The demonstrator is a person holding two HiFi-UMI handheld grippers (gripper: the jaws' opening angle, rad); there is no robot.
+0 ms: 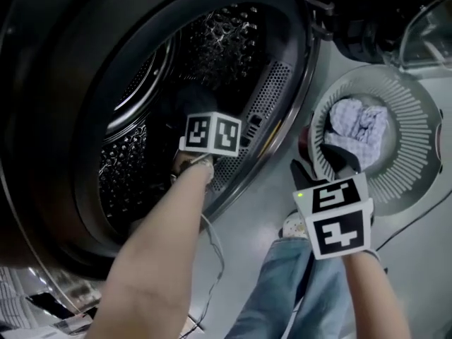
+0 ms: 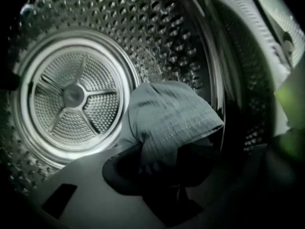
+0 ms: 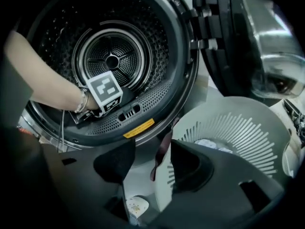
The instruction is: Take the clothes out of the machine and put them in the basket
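now, the left gripper (image 2: 162, 165) is reaching deep into the perforated steel drum (image 2: 157, 23) of the dark front-loading machine (image 1: 49, 140), the bare forearm (image 1: 155, 260) going in through the round opening. its jaws are clamped onto a grey-blue stitched garment (image 2: 167, 113), and the hemmed fold rises out from between the pads, with the drum's ribbed round back plate (image 2: 71, 97) behind it. that garment is inside the drum, low and to the right of the back plate in the left gripper view.

over on the other side, the right gripper (image 3: 152, 163) hovers outside the machine, angled down, jaws spread and nothing pinched between them. through the gap you see pale floor (image 3: 138, 182) and a dark reddish strip (image 3: 162, 149) hanging by the basket's edge; can't tell what that is.

the round white slatted plastic basket (image 1: 417, 119) sits on the floor just beside the machine's opening, with the swung-open glass door (image 3: 271, 61) above it in the right gripper view. inside it lies a light checked cloth (image 1: 361, 122), bunched up. a blue denim leg (image 1: 289, 288) and a pale shoe (image 1: 293, 224) stand between machine and basket.
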